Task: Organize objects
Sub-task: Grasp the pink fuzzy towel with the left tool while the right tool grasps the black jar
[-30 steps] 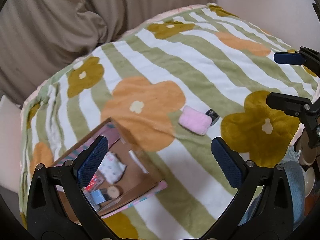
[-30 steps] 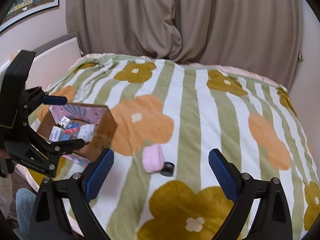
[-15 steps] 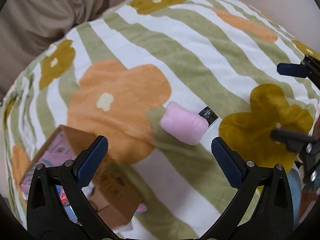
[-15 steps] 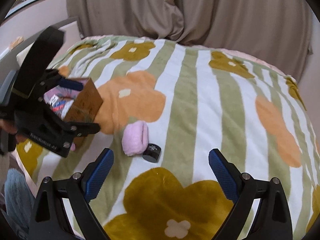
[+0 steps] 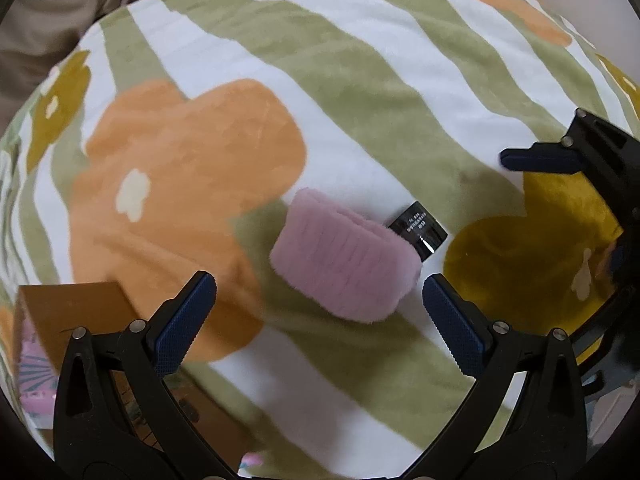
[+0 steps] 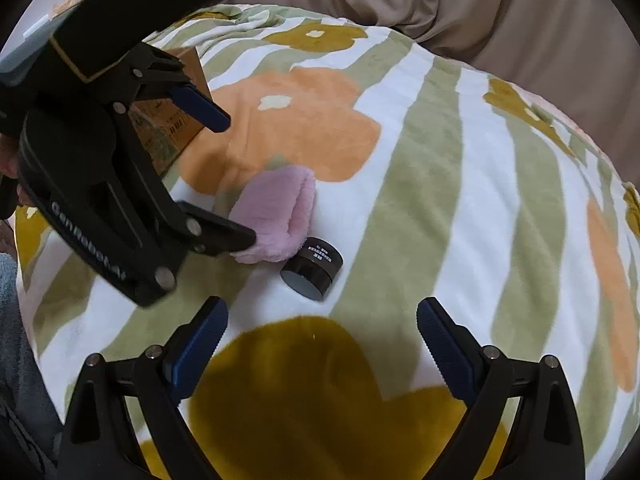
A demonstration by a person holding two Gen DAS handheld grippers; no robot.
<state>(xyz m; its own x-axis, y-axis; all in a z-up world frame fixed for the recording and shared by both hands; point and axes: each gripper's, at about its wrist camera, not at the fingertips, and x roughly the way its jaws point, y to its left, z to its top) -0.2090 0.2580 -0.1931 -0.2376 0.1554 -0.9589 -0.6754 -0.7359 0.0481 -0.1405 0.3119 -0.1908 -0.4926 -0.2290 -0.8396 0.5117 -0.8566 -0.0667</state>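
Note:
A folded pink fluffy cloth (image 5: 344,264) lies on the flowered blanket (image 5: 360,80), with a small black jar (image 5: 420,230) on its side touching its right end. My left gripper (image 5: 316,320) is open, its fingers either side of the cloth's near edge, just above it. My right gripper (image 6: 320,340) is open, just short of the black jar (image 6: 314,268). In the right wrist view the left gripper (image 6: 224,176) straddles the pink cloth (image 6: 276,212), one fingertip against its near side.
A cardboard box (image 5: 68,308) stands at the lower left of the left wrist view, its contents hidden; it also shows behind the left gripper in the right wrist view (image 6: 176,120). Beige curtains (image 6: 500,8) hang behind the bed. The right gripper (image 5: 560,160) shows at the right edge.
Both grippers have moved forward and down toward the pink cloth and the jar. The left gripper has swung away from the box and now straddles the cloth. Both stay open.

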